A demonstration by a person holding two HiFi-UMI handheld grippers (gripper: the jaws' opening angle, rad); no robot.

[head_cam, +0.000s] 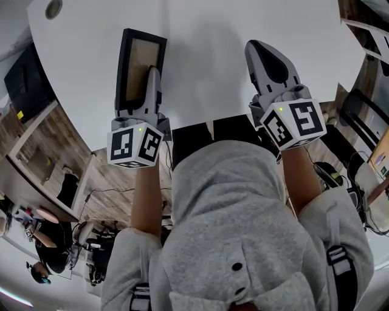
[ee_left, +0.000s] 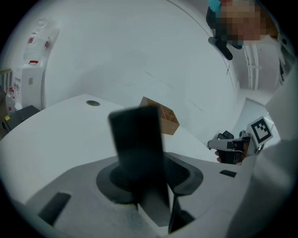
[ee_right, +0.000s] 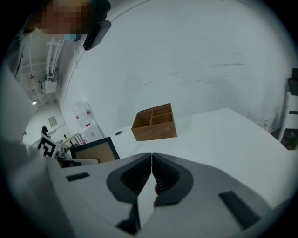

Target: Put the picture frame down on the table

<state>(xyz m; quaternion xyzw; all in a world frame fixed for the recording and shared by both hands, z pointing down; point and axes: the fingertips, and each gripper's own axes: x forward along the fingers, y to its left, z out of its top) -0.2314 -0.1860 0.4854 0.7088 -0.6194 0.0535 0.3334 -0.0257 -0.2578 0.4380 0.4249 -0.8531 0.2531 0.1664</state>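
The picture frame point(head_cam: 138, 61), black-edged with a tan back, rests on the white table point(head_cam: 213, 36) at the left. My left gripper point(head_cam: 152, 76) reaches over its near edge. In the left gripper view the frame point(ee_left: 137, 139) stands blurred and leaning between the jaws of the left gripper point(ee_left: 149, 167), which are parted and do not clamp it. My right gripper point(head_cam: 267, 51) hovers over bare table to the right, jaws shut and empty point(ee_right: 152, 155). The right gripper view shows the frame point(ee_right: 93, 151) at its left.
A wooden divided box point(ee_right: 156, 122) stands further back on the table, also in the left gripper view point(ee_left: 165, 118). A round cable hole point(head_cam: 53, 8) sits near the far left corner. The table's near edge runs just under both grippers. A shelf and cables lie on the floor below.
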